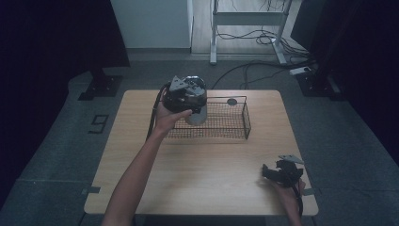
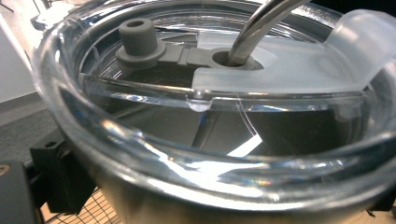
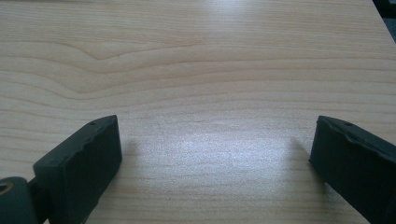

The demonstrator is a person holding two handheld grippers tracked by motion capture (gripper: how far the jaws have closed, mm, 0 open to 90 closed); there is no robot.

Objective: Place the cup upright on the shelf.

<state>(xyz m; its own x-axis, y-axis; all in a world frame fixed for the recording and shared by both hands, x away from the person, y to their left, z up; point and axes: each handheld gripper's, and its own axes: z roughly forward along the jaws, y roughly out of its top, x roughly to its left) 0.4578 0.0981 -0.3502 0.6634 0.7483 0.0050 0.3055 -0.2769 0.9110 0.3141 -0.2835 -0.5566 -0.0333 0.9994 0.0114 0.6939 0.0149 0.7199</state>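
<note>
1. Clear lid (image 2: 224, 140) of tumbler (image 1: 196, 114) sits right against left hand-held gripper (image 1: 187, 94), clamped on it over wire basket (image 1: 235, 123); smooth wall could slip.
2. Metal straw (image 2: 261, 23) may snag.
3. Right hand-held gripper (image 1: 277, 173): jaws apart, idle on desk (image 1: 202, 174).

High view dim, bluish, dark corners, soft. Left gripper view: glare streaks on lid (image 2: 205, 126), near rim blurred. Right gripper view: bright sheen on table (image 3: 205, 149), sharp.
</note>
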